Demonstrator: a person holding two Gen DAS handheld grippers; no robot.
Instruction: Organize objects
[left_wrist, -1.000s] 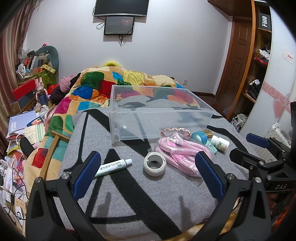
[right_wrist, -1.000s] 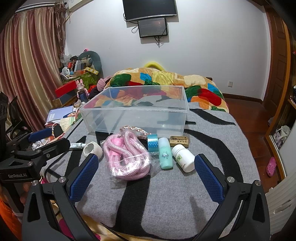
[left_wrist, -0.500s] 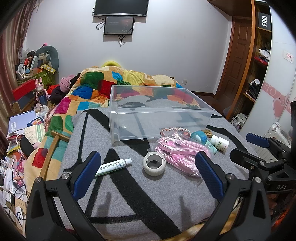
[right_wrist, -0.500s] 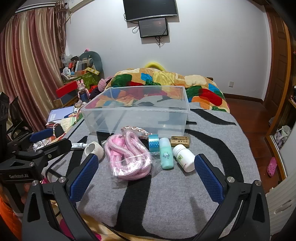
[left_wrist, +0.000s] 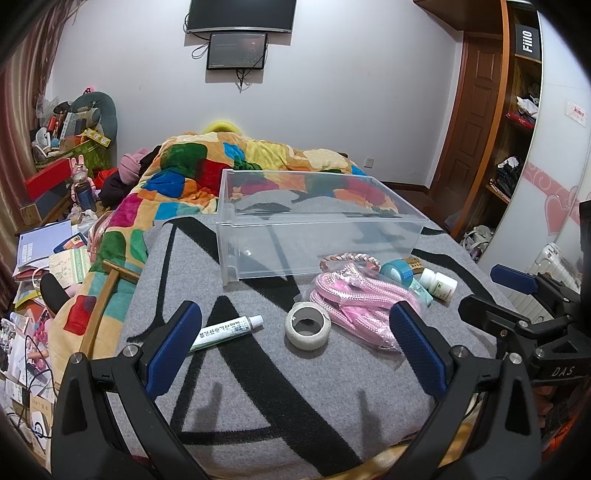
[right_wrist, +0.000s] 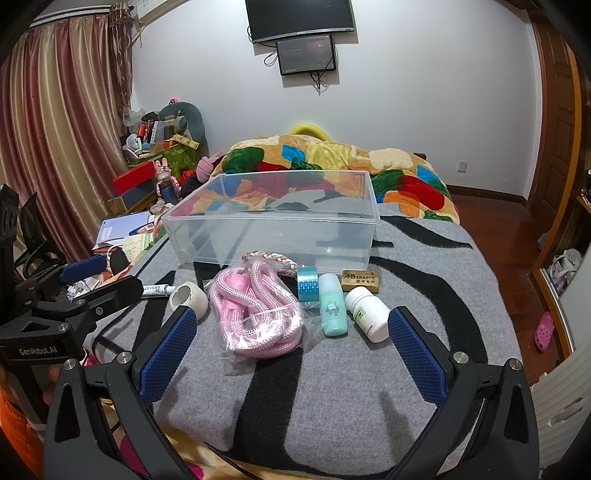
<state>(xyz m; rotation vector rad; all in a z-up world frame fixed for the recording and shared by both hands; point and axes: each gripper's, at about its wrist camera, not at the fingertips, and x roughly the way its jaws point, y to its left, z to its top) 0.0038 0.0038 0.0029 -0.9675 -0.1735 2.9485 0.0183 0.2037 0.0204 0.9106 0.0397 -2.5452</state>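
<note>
A clear plastic bin (left_wrist: 317, 225) (right_wrist: 273, 221) stands empty on a grey and black blanket (left_wrist: 258, 376). In front of it lie a white ointment tube (left_wrist: 225, 332), a white tape roll (left_wrist: 308, 325) (right_wrist: 188, 297), bagged pink rope (left_wrist: 354, 302) (right_wrist: 255, 310), a blue tape roll (right_wrist: 307, 284), a teal bottle (right_wrist: 332, 312), a white pill bottle (right_wrist: 367, 314), a 4B eraser (right_wrist: 360, 279) and a braided band (right_wrist: 269, 258). My left gripper (left_wrist: 295, 343) is open and empty, just short of the tube and white tape. My right gripper (right_wrist: 291, 343) is open and empty, near the rope and bottles.
A colourful quilt (left_wrist: 207, 173) covers the bed behind the bin. Cluttered books and boxes (left_wrist: 48, 243) lie on the floor at left. A wooden door and shelves (left_wrist: 480, 122) stand at right. The blanket's near edge is just under both grippers.
Both grippers have edged slightly forward toward the objects. Nothing was taken hold of and no object moved.
</note>
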